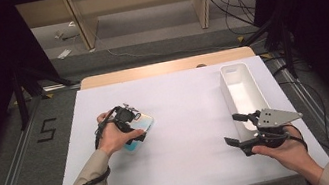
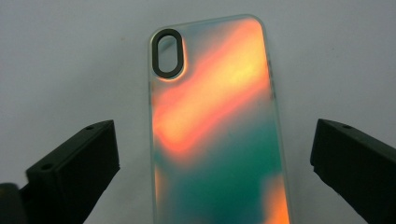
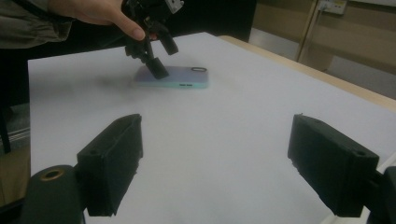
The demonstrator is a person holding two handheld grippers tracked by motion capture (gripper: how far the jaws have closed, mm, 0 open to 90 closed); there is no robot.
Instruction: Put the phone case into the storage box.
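Left tongs [image 2: 212, 154] held wide above the phone case [image 2: 215, 126].
Right tongs [image 3: 217, 163], likewise spread, are kept well apart from it over the worktop [image 1: 182, 120].

A white-covered surface [image 1: 187, 119] carries a phone case [image 1: 140, 127] at nine o'clock and a white tray [image 1: 243, 90] at three o'clock.

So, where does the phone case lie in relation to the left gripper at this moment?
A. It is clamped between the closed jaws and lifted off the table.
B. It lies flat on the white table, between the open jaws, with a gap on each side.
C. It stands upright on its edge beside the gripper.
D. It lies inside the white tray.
B: in the left gripper view, the phone case lies flat on the white table between the left gripper's spread jaws, a gap showing on each side.
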